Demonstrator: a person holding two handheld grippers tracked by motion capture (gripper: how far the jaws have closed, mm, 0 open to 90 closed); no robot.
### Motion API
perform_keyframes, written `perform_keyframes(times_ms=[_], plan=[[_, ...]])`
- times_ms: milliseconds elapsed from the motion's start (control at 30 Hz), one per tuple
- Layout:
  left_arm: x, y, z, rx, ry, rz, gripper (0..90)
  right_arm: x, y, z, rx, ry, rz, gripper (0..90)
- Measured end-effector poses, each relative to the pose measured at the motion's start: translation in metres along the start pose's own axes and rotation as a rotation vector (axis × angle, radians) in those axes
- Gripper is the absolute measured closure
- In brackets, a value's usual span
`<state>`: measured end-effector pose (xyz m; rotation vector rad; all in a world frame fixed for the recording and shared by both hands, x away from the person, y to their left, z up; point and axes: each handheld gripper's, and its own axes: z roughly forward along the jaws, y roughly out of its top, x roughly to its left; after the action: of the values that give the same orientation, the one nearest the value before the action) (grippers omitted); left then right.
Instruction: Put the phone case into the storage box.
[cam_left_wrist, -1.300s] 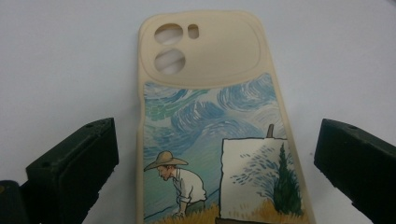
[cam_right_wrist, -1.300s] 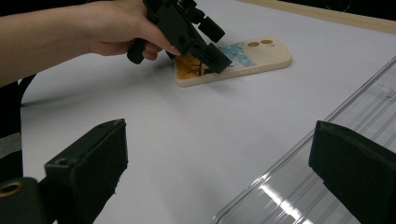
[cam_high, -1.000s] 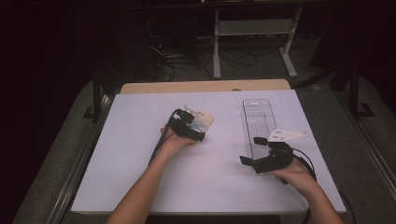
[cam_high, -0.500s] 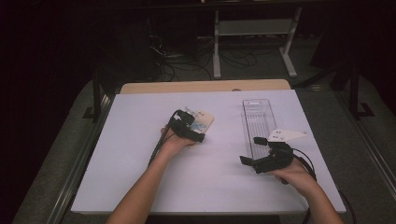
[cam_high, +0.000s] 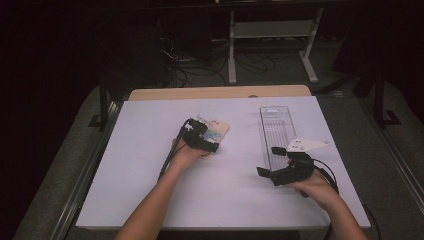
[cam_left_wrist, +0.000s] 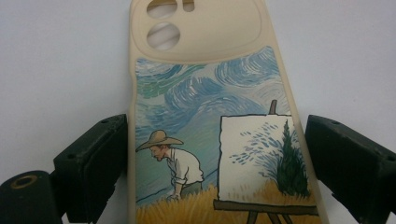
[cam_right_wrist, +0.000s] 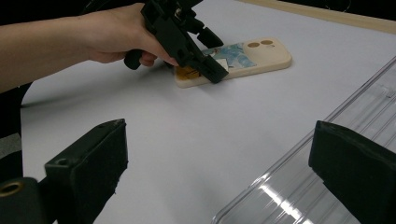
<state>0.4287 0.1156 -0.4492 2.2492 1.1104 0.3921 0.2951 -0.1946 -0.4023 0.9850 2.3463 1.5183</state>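
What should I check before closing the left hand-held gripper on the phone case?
1. Phone case between the left hand-held gripper jaws: ok, one jaw on each long side.
2. Jaws open: ok, a small gap shows at each edge.
3. Case flat on the table, printed side up: ok.
4. Right hand-held gripper away from the case: ok, open beside the clear tray.
5. Tray empty: ok from the high view.
6. Grip depth along the case: cannot tell, its lower end is out of frame.
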Motion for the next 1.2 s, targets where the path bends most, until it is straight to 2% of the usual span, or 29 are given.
perform_keyframes(times_ms=[133,367,600,667,733,767,800,1033,1133,1200], plan=[[-0.001,0.0,0.0,-0.002,0.001,-0.009,9.0,0.0,0.0,0.0,0.0,0.0,-0.001,3.9],[0.0,0.0,-0.001,0.0,-0.003,0.001,10.2,0.0,0.0,0.0,0.0,0.0,0.0,4.1],[0.002,0.0,-0.003,-0.007,-0.013,0.025,11.2,0.0,0.0,0.0,-0.002,0.003,-0.001,4.0],[0.004,0.0,-0.006,-0.015,-0.041,0.028,11.3,0.0,0.0,0.0,-0.001,0.004,0.0,4.0],[0.005,0.0,-0.007,-0.018,-0.049,0.034,11.4,0.0,0.0,0.0,-0.002,0.004,-0.001,4.0],[0.005,0.0,-0.009,-0.019,-0.067,0.024,11.3,0.0,0.0,0.0,-0.002,0.004,-0.001,4.0],[0.005,0.0,-0.009,-0.019,-0.067,0.024,11.3,0.0,0.0,0.0,-0.002,0.004,-0.001,4.0],[0.006,0.0,-0.018,-0.027,-0.113,0.052,11.3,0.0,0.0,0.0,0.0,0.004,0.0,3.9],[0.006,0.0,-0.024,-0.037,-0.133,0.077,11.3,0.0,0.0,0.0,0.0,0.004,0.0,4.0],[0.005,0.0,-0.025,-0.049,-0.144,0.074,11.3,0.0,0.0,0.0,0.0,0.004,0.001,3.9]])
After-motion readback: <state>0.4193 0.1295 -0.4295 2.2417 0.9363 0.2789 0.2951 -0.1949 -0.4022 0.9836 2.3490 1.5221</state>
